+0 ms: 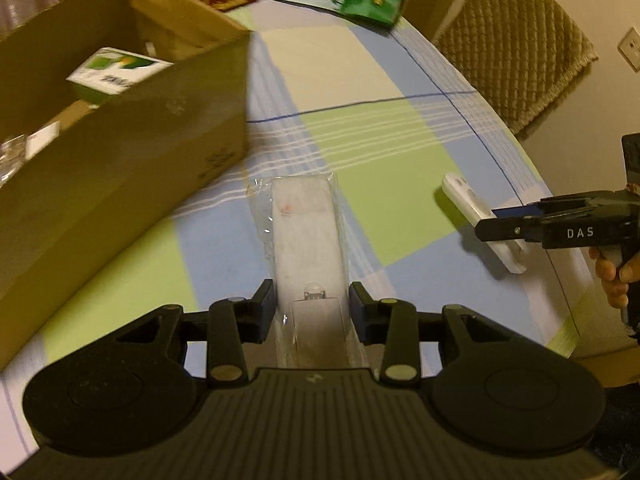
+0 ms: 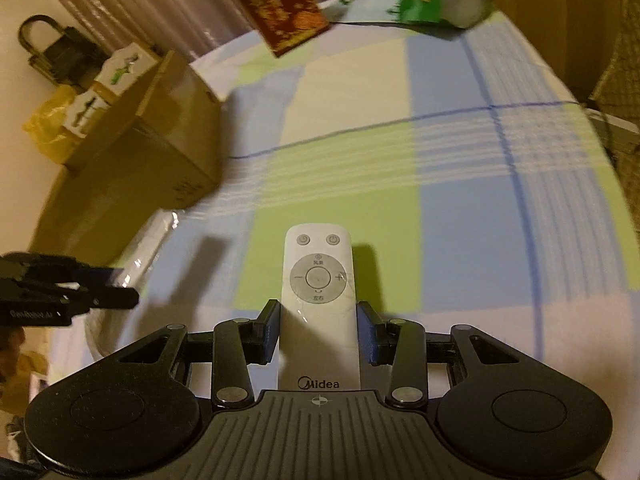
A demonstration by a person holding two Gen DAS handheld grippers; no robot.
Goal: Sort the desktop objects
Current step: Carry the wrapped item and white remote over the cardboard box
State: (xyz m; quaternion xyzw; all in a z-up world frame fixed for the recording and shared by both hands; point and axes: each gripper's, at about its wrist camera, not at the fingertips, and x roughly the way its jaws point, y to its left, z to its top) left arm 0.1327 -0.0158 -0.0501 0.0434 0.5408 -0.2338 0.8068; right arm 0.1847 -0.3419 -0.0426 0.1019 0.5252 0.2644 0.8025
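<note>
Left wrist: cardboard box [image 1: 132,128] holds green-white carton [image 1: 116,72]; left tool [image 1: 312,300] grips wrapped remote [image 1: 308,232]; right tool [image 2: 318,328] grips Midea remote [image 2: 318,280]

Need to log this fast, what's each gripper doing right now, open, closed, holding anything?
Left gripper: closed on the plastic-wrapped remote.
Right gripper: closed on the white Midea remote.
</note>
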